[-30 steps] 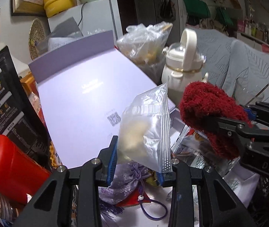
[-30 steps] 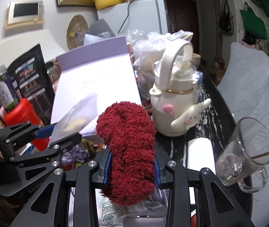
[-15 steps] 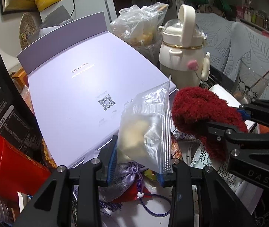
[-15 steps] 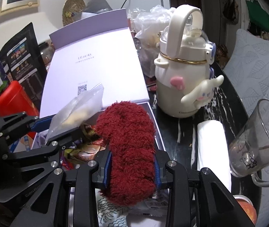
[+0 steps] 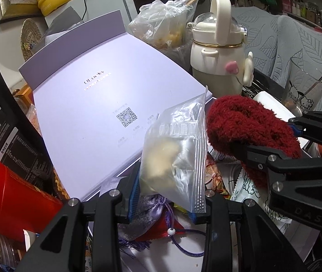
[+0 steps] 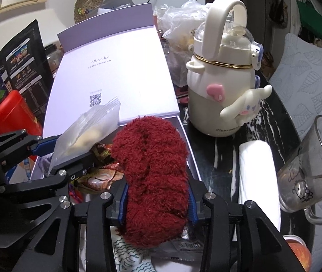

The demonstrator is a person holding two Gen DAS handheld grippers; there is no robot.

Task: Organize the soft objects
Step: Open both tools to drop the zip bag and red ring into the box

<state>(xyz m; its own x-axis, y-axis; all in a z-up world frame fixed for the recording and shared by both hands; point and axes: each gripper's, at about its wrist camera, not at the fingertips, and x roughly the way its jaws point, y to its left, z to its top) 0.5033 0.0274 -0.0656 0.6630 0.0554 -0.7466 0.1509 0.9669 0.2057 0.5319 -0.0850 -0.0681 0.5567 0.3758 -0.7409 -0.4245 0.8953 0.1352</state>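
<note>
My left gripper (image 5: 164, 198) is shut on a clear zip bag (image 5: 174, 158) with a pale soft lump inside; the bag also shows in the right wrist view (image 6: 88, 133). My right gripper (image 6: 157, 201) is shut on a fuzzy dark red sock (image 6: 154, 170), which also shows at the right of the left wrist view (image 5: 251, 127). Both are held over an open box (image 6: 190, 149) full of small items, under its raised lilac lid (image 5: 106, 113). A lilac satin pouch (image 5: 149, 208) with a purple cord lies in the box below the bag.
A cream character bottle (image 6: 224, 86) stands right of the box. A white roll (image 6: 258, 176) and a glass mug (image 6: 315, 170) are further right. A red canister (image 5: 9, 197) and black snack bags (image 5: 0, 122) stand left. A plastic bag (image 5: 163, 29) sits behind.
Both grippers have come down and forward towards the open box, still holding the bag and the sock. The bottle and lid look closer and lower in view.
</note>
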